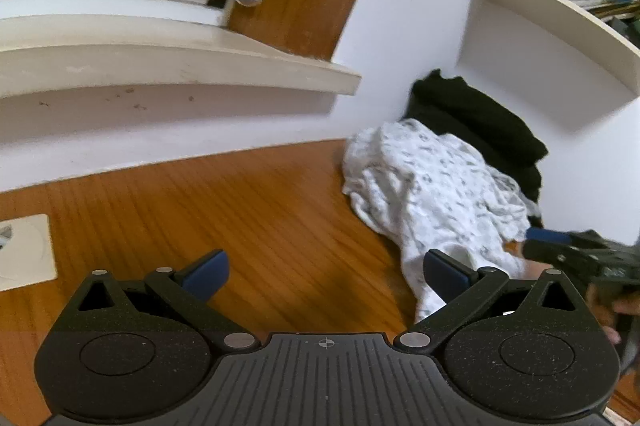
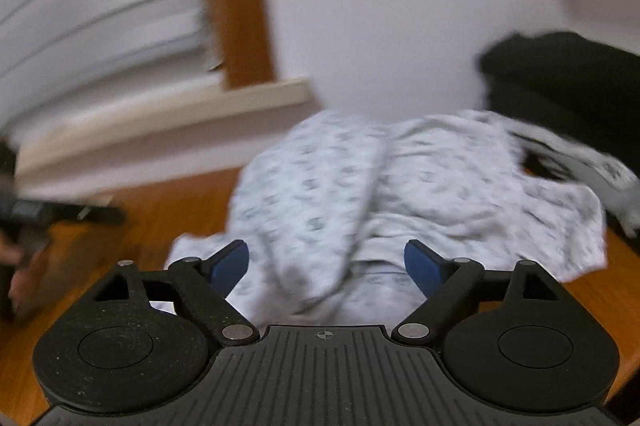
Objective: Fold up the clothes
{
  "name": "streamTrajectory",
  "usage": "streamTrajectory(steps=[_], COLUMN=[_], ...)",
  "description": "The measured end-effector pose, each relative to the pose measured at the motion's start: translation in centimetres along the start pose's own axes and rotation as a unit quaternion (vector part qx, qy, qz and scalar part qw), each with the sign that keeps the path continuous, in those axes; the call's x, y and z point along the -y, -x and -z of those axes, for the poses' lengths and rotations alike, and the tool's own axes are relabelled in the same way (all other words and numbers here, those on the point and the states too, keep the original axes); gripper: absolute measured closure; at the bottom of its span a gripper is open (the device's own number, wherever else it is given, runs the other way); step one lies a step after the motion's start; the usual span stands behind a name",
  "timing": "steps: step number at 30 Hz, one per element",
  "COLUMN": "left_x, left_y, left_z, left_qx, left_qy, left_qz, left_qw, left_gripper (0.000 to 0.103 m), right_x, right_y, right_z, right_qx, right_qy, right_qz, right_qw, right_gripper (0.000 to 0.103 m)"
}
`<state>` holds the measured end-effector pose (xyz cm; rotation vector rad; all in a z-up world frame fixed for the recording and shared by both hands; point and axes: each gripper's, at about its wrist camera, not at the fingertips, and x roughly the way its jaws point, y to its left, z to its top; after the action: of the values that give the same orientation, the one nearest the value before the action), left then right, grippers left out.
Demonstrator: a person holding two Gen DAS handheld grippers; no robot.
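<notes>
Beside wall, crumpled garment [image 2: 400, 193], bare tabletop [image 1: 240, 209] leftward

A wooden tabletop [image 1: 248, 201] carries a crumpled white patterned garment [image 1: 432, 185] at its far right, dark clothes [image 1: 480, 121] behind it against the wall.

Left gripper [image 1: 326, 272] open over table [image 1: 248, 201], beside crumpled garment [image 1: 432, 185].

1. Soft, even daylight fills both views; the white wall [image 1: 404, 25] is bright without glare
2. A faint shadow darkens the desk [image 1: 320, 290] ahead of the left wrist camera
3. Fisheye bends the windowsill [image 1: 180, 65] and shelf [image 1: 560, 9]
4. The right wrist view is heavily motion-blurred; the left is mostly sharp
</notes>
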<state>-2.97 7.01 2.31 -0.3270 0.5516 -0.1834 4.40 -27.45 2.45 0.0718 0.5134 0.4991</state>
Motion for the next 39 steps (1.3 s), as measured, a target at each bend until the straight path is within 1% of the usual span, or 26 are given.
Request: streamTrajectory(steps=[2, 5, 9, 11, 13, 15, 18, 23, 26, 28, 29, 30, 31, 32, 33, 34, 36, 39], left_x=[0.2, 0.2, -0.2, -0.4, -0.5, -0.6, -0.6, -0.7, -0.9, -1.0, -1.0, -1.0, -0.9, -0.9, -0.9, -0.9, -0.9, -0.9], left_y=[-0.1, -0.2, -0.3, -0.4, -0.3, -0.3, -0.2, 0.0, 0.0, 0.0, -0.1, -0.1, -0.1, 0.0, 0.0, 0.0, 0.1, 0.1], left_z=[0.0, 0.1, 0.1, 0.1, 0.2, 0.2, 0.3, 0.2, 0.2, 0.2, 0.2, 0.2, 0.2, 0.2, 0.2, 0.2, 0.2, 0.2], left_qx=[-0.004, -0.009, -0.014, -0.016, -0.012, -0.010, -0.007, -0.004, -0.005, -0.007, -0.008, -0.008, -0.008, -0.009, -0.009, -0.008, -0.007, -0.004], left_qy=[-0.001, 0.002, 0.012, 0.016, 0.017, 0.015, 0.014, 0.019, 0.022, 0.024, 0.023, 0.023, 0.022, 0.022, 0.021, 0.022, 0.023, 0.023], left_qz=[0.004, 0.007, 0.015, 0.019, 0.014, 0.007, 0.003, 0.001, 0.001, -0.001, -0.002, -0.002, -0.002, -0.003, -0.003, -0.002, -0.001, -0.001], left_qw=[1.0000, 0.9999, 0.9997, 0.9996, 0.9997, 0.9998, 0.9999, 0.9998, 0.9997, 0.9997, 0.9997, 0.9997, 0.9997, 0.9997, 0.9997, 0.9997, 0.9997, 0.9997], left_gripper=[0.000, 0.000, 0.000, 0.000, 0.000, 0.000, 0.000, 0.000, 0.000, 0.000, 0.000, 0.000, 0.000, 0.000, 0.000, 0.000, 0.000, 0.000], right_x=[1.0, 1.7, 2.0, 1.5, 0.5, -1.3, -3.9, -6.6, -7.6, -8.3, -8.6, -8.7, -8.6, -8.6, -8.5, -8.2, -7.2, -4.9], right_y=[-0.4, -1.0, -1.4, -1.2, -1.2, -1.1, -1.3, -3.0, -4.1, -4.7, -5.0, -5.0, -4.9, -4.8, -4.7, -4.4, -3.3, -0.4], right_z=[0.6, 1.2, 1.8, 1.8, 1.6, 1.2, 0.7, 0.5, 1.0, 1.5, 1.8, 1.9, 1.9, 1.8, 1.8, 1.5, 0.8, -0.8], right_qx=[0.001, 0.016, 0.024, 0.031, 0.034, 0.032, 0.020, -0.023, -0.046, -0.065, -0.074, -0.079, -0.080, -0.082, -0.083, -0.082, -0.073, -0.033], right_qy=[-0.037, -0.067, -0.087, -0.076, -0.054, -0.008, 0.058, 0.095, 0.114, 0.129, 0.138, 0.144, 0.147, 0.151, 0.155, 0.154, 0.149, 0.135], right_qz=[0.008, 0.028, 0.021, 0.019, 0.016, 0.018, 0.002, -0.031, -0.050, -0.051, -0.046, -0.040, -0.033, -0.026, -0.019, -0.013, 0.002, 0.036], right_qw=[0.999, 0.997, 0.996, 0.996, 0.998, 0.999, 0.998, 0.995, 0.991, 0.988, 0.987, 0.986, 0.985, 0.985, 0.984, 0.985, 0.986, 0.990], right_gripper=[0.016, 0.013, 0.012, 0.012, 0.012, 0.012, 0.012, 0.012, 0.012, 0.012, 0.014, 0.017, 0.027, 0.047, 0.059, 0.077, 0.081, 0.083])
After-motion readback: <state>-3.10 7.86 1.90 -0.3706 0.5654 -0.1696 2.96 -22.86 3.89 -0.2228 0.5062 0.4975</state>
